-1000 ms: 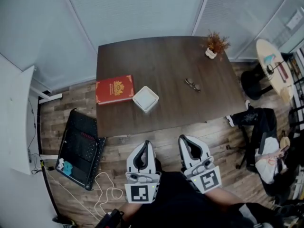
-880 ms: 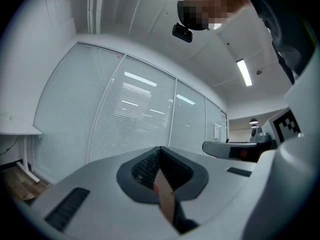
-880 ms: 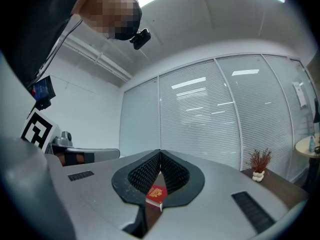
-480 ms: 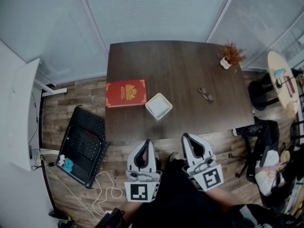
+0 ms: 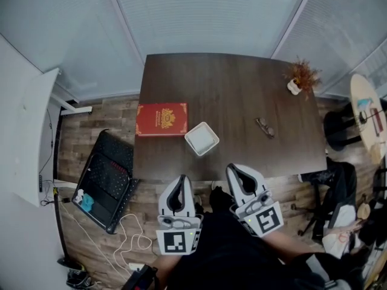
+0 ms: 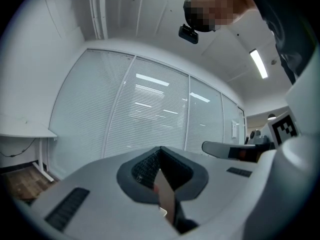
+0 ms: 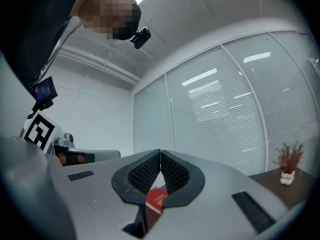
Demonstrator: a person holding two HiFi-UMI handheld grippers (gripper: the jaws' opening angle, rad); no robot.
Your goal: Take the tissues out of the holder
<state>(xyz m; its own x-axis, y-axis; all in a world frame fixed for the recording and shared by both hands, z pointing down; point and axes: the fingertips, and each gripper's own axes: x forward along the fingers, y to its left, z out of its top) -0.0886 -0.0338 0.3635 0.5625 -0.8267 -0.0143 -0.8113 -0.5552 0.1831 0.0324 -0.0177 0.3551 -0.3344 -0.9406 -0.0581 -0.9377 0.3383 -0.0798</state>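
A white square tissue holder (image 5: 202,139) sits on the dark wooden table (image 5: 230,89), near its front edge, to the right of a red box (image 5: 161,119). Both grippers are held close to the person's body, short of the table edge and above the floor. The left gripper (image 5: 181,177) is shut and empty, its tips meeting in the left gripper view (image 6: 160,149). The right gripper (image 5: 231,167) is also shut with nothing in it (image 7: 160,153). Below its tips a bit of the red box (image 7: 156,199) shows in the right gripper view.
A pair of glasses (image 5: 265,127) lies on the table's right half and a small dried plant (image 5: 297,77) stands at its far right corner. A black folded frame (image 5: 104,180) and a white cable (image 5: 130,243) lie on the floor at left. Chairs and a round table (image 5: 367,107) stand at right.
The table has shifted right and a little nearer in the head view. Both grippers have stayed shut in front of the body.
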